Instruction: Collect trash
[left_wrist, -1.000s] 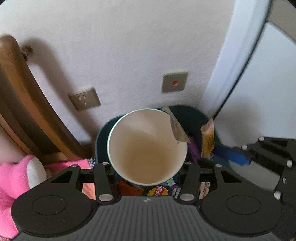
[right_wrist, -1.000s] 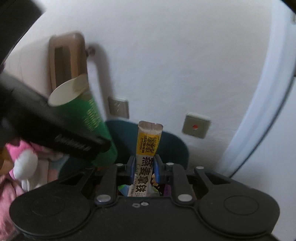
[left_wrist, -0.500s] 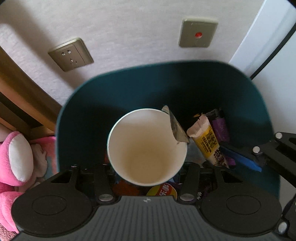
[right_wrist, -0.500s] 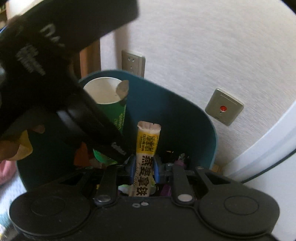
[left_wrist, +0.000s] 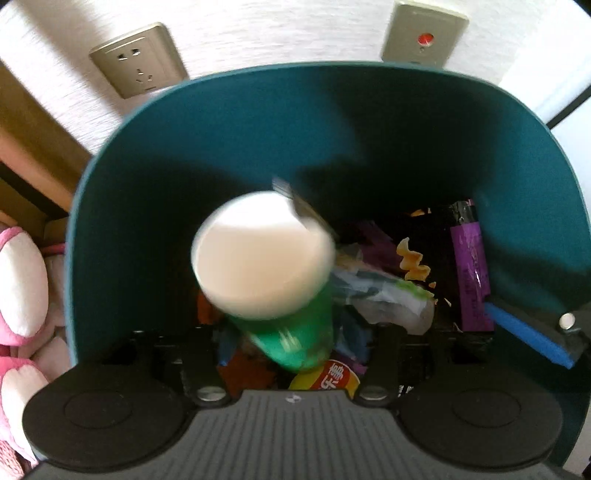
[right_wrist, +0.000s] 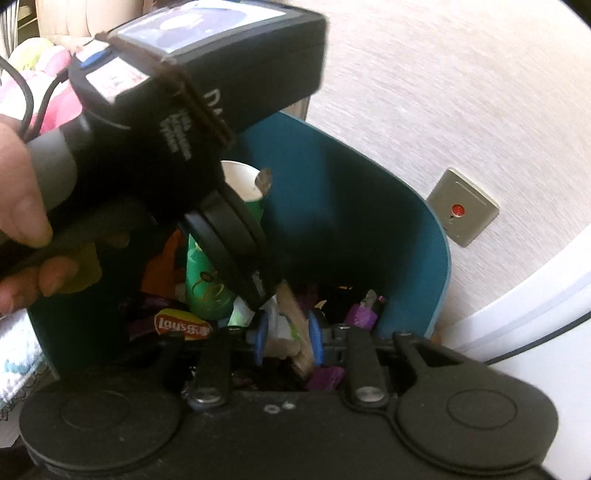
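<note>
Left wrist view shows the green paper cup (left_wrist: 266, 258) dropping free between the left gripper's (left_wrist: 291, 354) opening jaws into the teal plastic bin (left_wrist: 332, 122), while the right gripper's (right_wrist: 286, 338) jaws, also opening, release a sachet (right_wrist: 295, 332), leaving nothing visibly outstanding.

Green cup (left_wrist: 266, 266) tilted inside teal bin (left_wrist: 388, 122)

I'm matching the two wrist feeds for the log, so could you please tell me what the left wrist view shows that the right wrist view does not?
Only the left wrist view shows the wall socket, a pink plush toy and the snack wrappers from above. Only the right wrist view shows the person's hand on the left gripper's handle and a tan wrapper between the right gripper pads. Both show the teal bin, the green paper cup, released and blurred, and the red-dot wall plate. Both grippers' jaws are opening.
</note>
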